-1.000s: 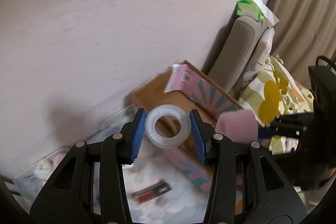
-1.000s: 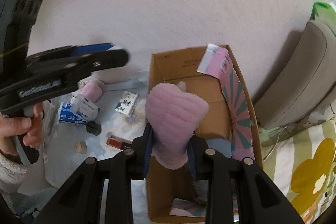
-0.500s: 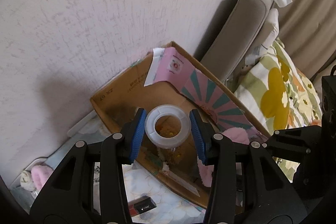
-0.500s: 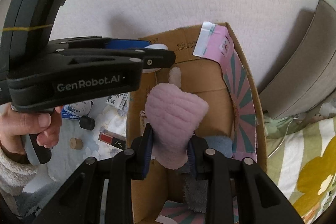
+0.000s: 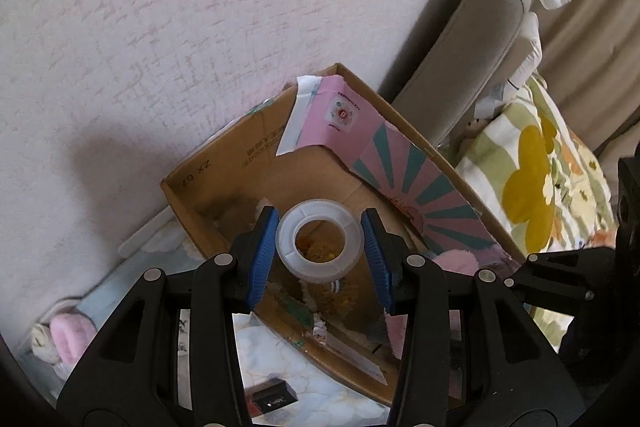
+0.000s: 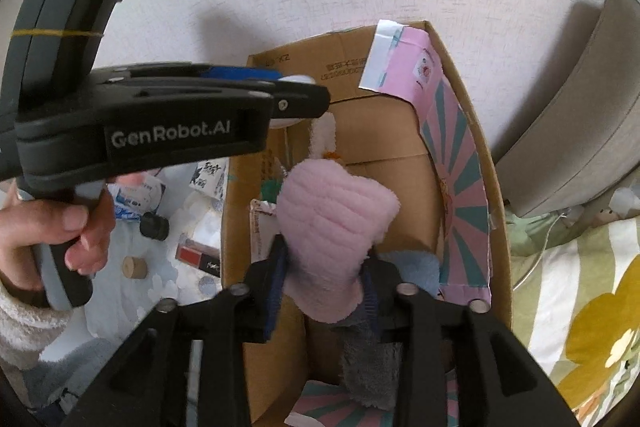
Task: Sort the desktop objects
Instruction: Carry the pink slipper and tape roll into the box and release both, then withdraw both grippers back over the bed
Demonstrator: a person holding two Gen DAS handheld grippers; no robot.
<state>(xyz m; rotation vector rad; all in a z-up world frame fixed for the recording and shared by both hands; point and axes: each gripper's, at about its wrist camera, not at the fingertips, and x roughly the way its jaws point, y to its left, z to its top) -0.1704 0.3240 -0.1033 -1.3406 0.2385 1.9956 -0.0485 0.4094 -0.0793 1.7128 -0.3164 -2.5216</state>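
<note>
My left gripper (image 5: 320,251) is shut on a clear tape roll (image 5: 319,242) and holds it above the open cardboard box (image 5: 208,183) that stands against the wall. My right gripper (image 6: 323,283) is shut on a pink fluffy sock (image 6: 332,227) and holds it over the same box (image 6: 496,227). The left gripper also shows in the right wrist view (image 6: 296,95), reaching over the box's left wall. A blue fluffy item (image 6: 416,267) and other soft things lie inside the box.
On the pale cloth left of the box lie a red and black case (image 6: 198,257), a wooden cork (image 6: 134,267), a black cap (image 6: 154,225) and small packets (image 6: 208,175). A pink rolled sock (image 5: 72,339) lies at the far left. A grey cushion (image 5: 464,67) and floral bedding (image 5: 532,187) are at the right.
My left gripper has carried the tape roll from beside the box to above its inside. My right gripper with the pink sock has moved further over the box.
</note>
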